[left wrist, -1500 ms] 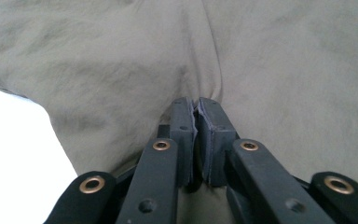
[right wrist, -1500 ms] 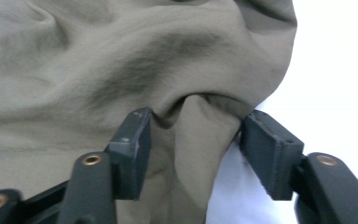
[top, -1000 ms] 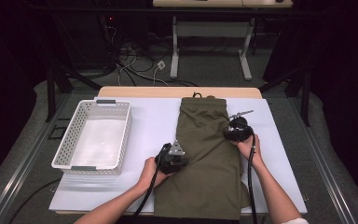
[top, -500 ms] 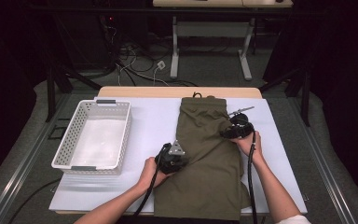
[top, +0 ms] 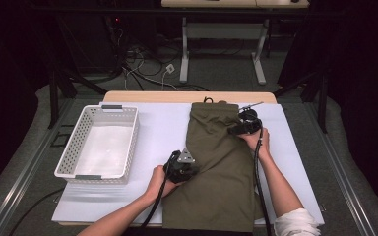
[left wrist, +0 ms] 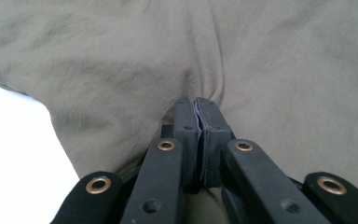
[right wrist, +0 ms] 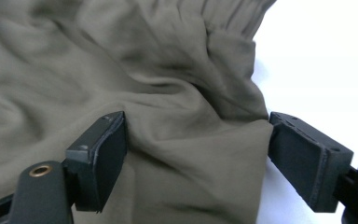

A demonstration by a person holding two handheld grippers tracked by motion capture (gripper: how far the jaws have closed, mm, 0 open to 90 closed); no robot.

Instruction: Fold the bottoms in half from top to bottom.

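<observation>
— Since a second ago, the right hand has slid up the olive trousers (top: 216, 162) toward twelve o'clock, and its jaws have just been opening. What about the left side?

— Starting at nine o'clock, the white basket (top: 98, 145) sits on the table (top: 162, 128). The left gripper (top: 181, 169) rests at the trousers' left edge, unmoved.

— Clamped?

— Yes; the left gripper view shows its fingers (left wrist: 186, 126) pressed together on a pinch of fabric (the high view can't resolve that).

— And the right gripper (top: 246, 124)?

— At one o'clock, by the waistband. The right gripper view shows its fingers (right wrist: 103, 154) spread wide, a fold of cloth bulging between them, ungripped.
</observation>
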